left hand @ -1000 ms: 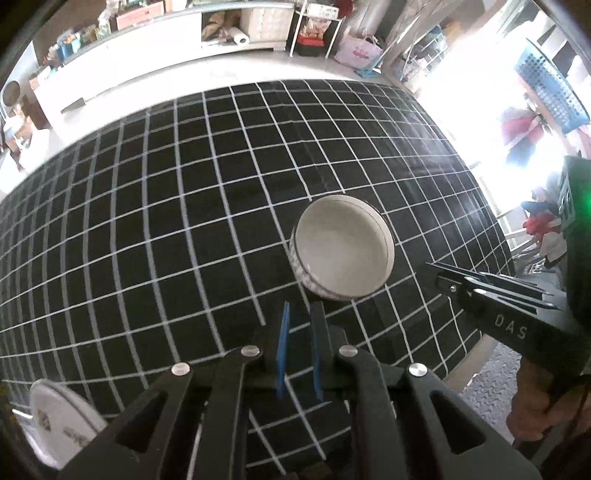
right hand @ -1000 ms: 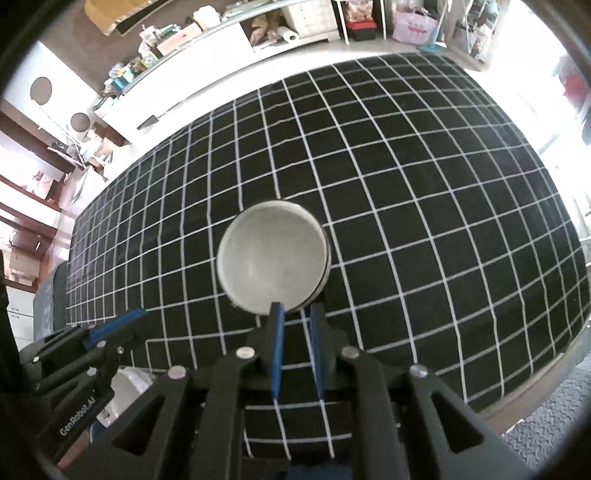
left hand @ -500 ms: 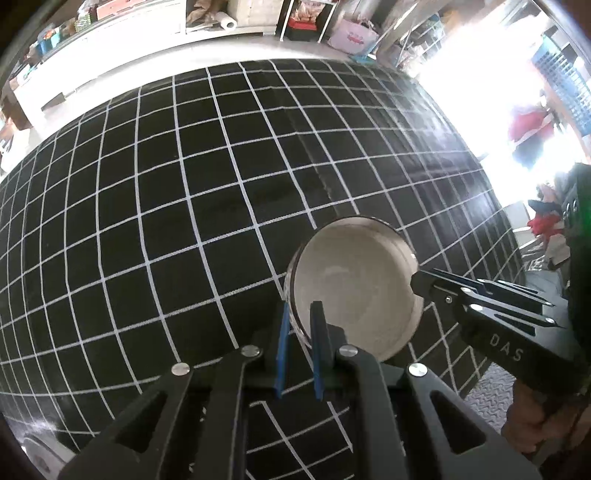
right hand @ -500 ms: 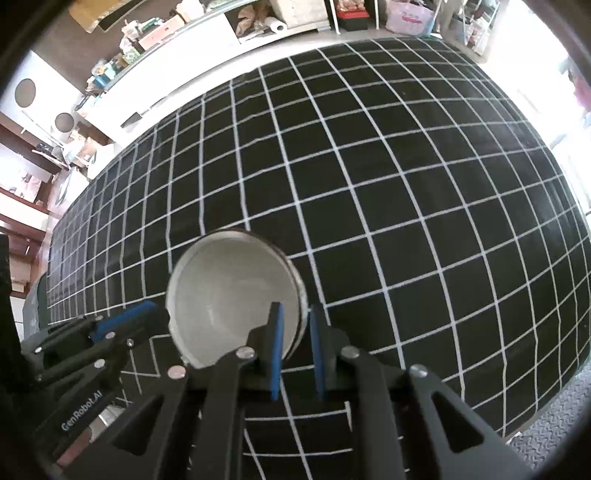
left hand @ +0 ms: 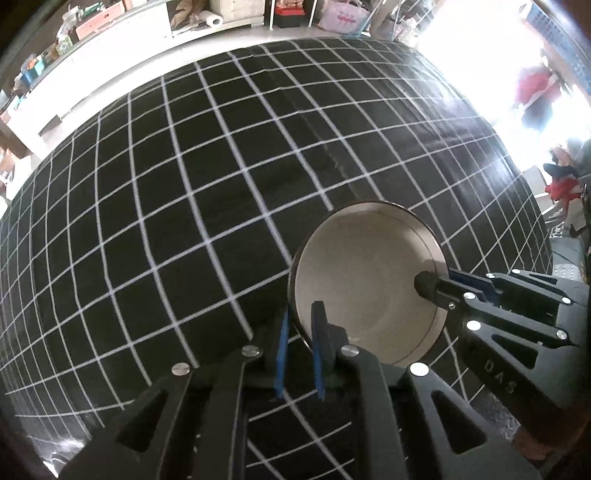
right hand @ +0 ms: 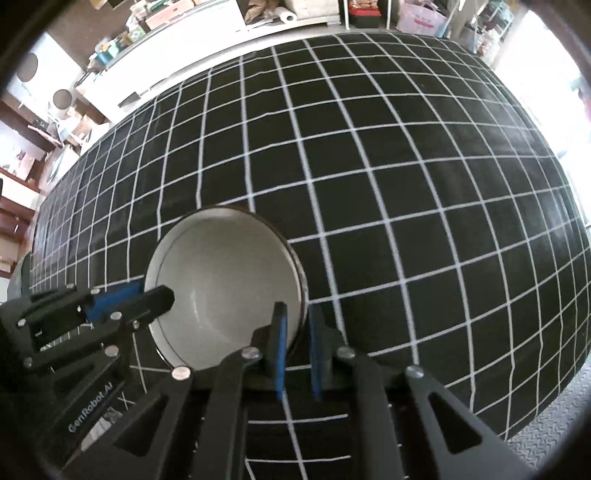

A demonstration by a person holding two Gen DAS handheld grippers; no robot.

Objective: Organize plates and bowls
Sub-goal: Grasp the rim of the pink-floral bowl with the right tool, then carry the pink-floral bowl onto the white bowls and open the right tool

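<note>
A white bowl [left hand: 365, 280] with a dark rim sits on the black checked tablecloth; it also shows in the right wrist view [right hand: 225, 280]. My left gripper [left hand: 300, 325] straddles the bowl's left rim, one blue finger inside and one outside, closed on the wall. My right gripper [right hand: 295, 325] straddles the opposite rim the same way. Each gripper shows in the other's view, the right gripper [left hand: 436, 284] at the bowl's right edge and the left gripper [right hand: 147, 295] at its left edge.
The black tablecloth with a white grid [left hand: 184, 184] covers the table [right hand: 406, 166]. The table's right edge drops to a grey floor [right hand: 546, 417]. White shelving with clutter [left hand: 147, 22] stands beyond the far edge.
Both grippers have moved in onto the bowl from either side. Their fingers went from in front of the bowl to straddling its rim. The white plate at lower left has left the view.
</note>
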